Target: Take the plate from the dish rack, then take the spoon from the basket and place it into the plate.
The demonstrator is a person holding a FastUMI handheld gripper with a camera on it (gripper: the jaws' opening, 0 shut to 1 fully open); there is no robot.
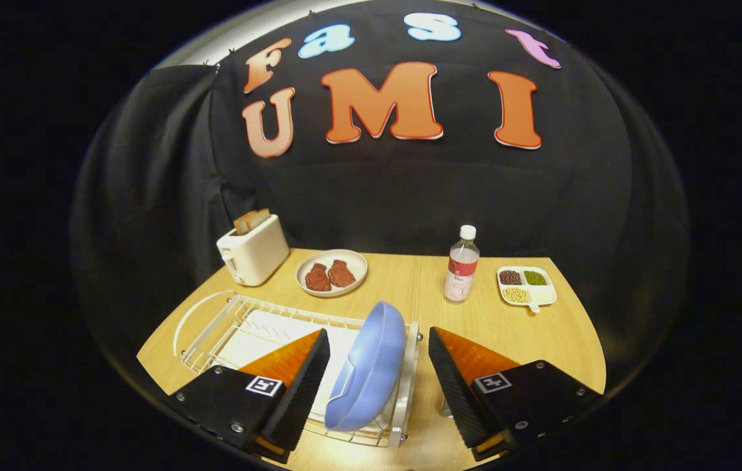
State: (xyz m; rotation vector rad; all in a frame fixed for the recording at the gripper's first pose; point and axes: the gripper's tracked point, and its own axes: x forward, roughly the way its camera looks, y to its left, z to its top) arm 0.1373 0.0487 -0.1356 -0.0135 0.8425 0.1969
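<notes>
Gripper view: your gripper (378, 379) stands spread wide, grasping nothing; the blue plate (367, 366) stands on edge in the dish rack (227, 327) between the fingers, touching neither; beyond lie a toaster (253, 250), a dish of meat (332, 273), a bottle (461, 265) and a divided tray (527, 286) on the table (527, 340).

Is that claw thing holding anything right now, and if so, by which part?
Nothing is held. The gripper is open, its fingers either side of the blue plate standing on edge in the white wire dish rack, not touching it.
</notes>
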